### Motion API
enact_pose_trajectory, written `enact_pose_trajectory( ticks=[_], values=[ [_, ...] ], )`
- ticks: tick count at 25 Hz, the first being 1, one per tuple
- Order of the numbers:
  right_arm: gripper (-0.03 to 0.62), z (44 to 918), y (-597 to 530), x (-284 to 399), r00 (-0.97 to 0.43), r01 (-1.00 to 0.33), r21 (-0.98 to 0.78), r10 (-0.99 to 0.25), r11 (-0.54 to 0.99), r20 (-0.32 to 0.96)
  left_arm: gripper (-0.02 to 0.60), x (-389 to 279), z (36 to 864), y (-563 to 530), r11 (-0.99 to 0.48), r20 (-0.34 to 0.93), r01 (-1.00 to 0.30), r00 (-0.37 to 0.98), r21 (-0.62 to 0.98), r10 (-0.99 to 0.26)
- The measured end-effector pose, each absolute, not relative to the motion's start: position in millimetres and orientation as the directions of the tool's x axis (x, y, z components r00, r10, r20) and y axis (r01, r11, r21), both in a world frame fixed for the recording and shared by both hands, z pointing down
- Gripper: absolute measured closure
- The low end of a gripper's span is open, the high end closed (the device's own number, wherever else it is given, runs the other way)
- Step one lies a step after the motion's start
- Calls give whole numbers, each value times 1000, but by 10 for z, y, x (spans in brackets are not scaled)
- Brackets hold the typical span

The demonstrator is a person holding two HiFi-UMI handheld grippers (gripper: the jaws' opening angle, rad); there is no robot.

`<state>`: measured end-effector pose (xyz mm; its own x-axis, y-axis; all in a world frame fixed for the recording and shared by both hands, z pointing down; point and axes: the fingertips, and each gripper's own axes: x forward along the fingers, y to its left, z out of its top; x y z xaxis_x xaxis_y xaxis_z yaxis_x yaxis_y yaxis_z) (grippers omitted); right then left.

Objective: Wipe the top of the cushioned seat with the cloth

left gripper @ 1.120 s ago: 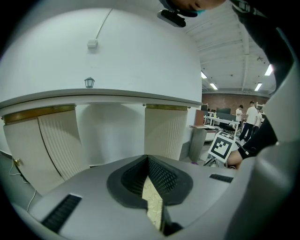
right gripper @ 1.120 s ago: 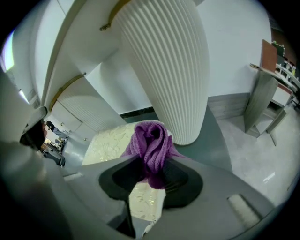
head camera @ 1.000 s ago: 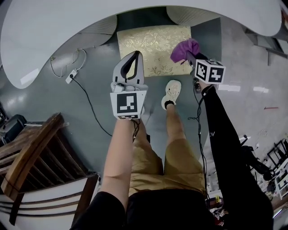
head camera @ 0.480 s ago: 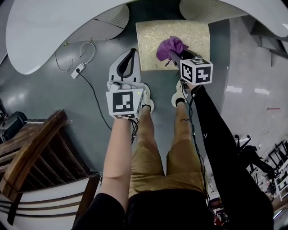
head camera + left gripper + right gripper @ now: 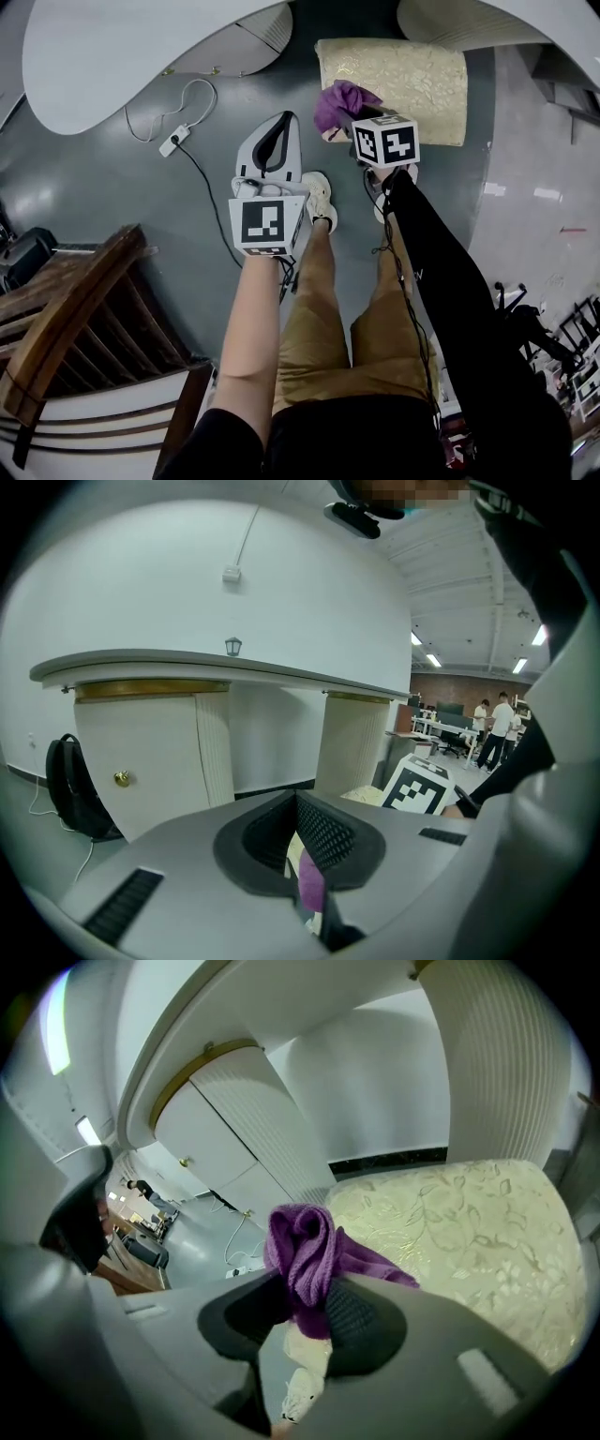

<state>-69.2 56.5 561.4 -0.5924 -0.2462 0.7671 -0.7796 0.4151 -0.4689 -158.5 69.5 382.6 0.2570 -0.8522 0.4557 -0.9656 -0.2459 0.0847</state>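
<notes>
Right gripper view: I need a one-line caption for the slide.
Right claw shut on a bunched purple cloth, poised in front of the pale, leaf-patterned cushioned seat.

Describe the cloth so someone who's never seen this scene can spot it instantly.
Find the pale gold floral cushioned seat on the grey floor below the white curved counter. At its near left corner, the right tongs pinch a bunched knit cloth. It is the only purple thing; seat, floor and shoes are pale or grey.

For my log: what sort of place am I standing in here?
Probably an open-plan office or lab hall: a big curved white counter, desks with people behind, strip lights overhead.
</notes>
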Motion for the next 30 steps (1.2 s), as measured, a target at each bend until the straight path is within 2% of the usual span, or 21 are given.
enact_pose_trajectory(
  ticks=[6, 15, 21, 30],
  values=[
    [477, 5851, 595, -846, -553, -815, -466, -218, 345, 804, 575, -1687, 3842, 792, -245, 460, -964, 263, 100, -848],
    [476, 5833, 600, -737, -521, -813, -410, -203, 412, 829, 575, -1563, 3832, 772, -268, 463, -958, 285, 102, -840],
    [476, 5826, 529, -387, -506, -822, -393, -210, 412, 837, 575, -1383, 3830, 684, -271, 469, -958, 283, 95, -837],
    [476, 5838, 321, 513, -481, -844, -372, -238, 387, 844, 575, -763, 3875, 484, -306, 480, -948, 310, 89, -820]
  ],
)
